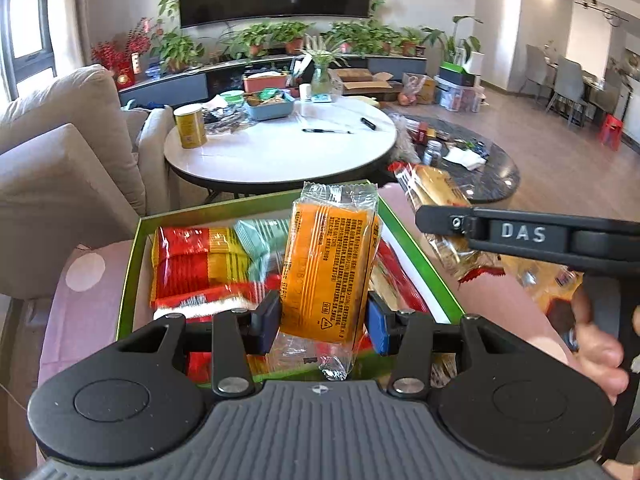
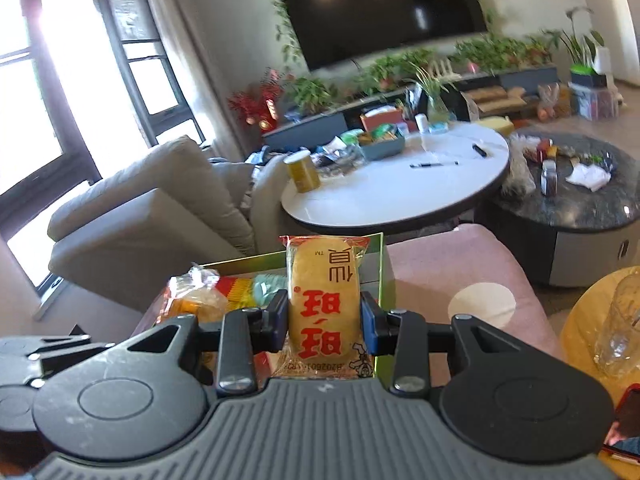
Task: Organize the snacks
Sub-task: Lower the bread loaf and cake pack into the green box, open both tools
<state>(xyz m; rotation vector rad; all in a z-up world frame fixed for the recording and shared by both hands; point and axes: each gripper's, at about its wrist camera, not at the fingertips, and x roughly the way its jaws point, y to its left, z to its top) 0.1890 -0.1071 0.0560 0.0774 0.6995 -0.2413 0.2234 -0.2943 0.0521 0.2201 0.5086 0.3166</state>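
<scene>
Left gripper (image 1: 323, 322) clamped on an orange snack pack (image 1: 328, 268), held upright at frame centre above the green box (image 1: 132, 280) of snacks. Right gripper (image 2: 324, 322) clamped on a yellow rice cracker pack (image 2: 322, 312) with red print, centre of its view, over the box's right end. Right gripper's black body (image 1: 532, 236) crosses the left view's right side.

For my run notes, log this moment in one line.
left gripper: shut on orange snack pack | right gripper: shut on rice cracker pack | green box: partly filled
</scene>
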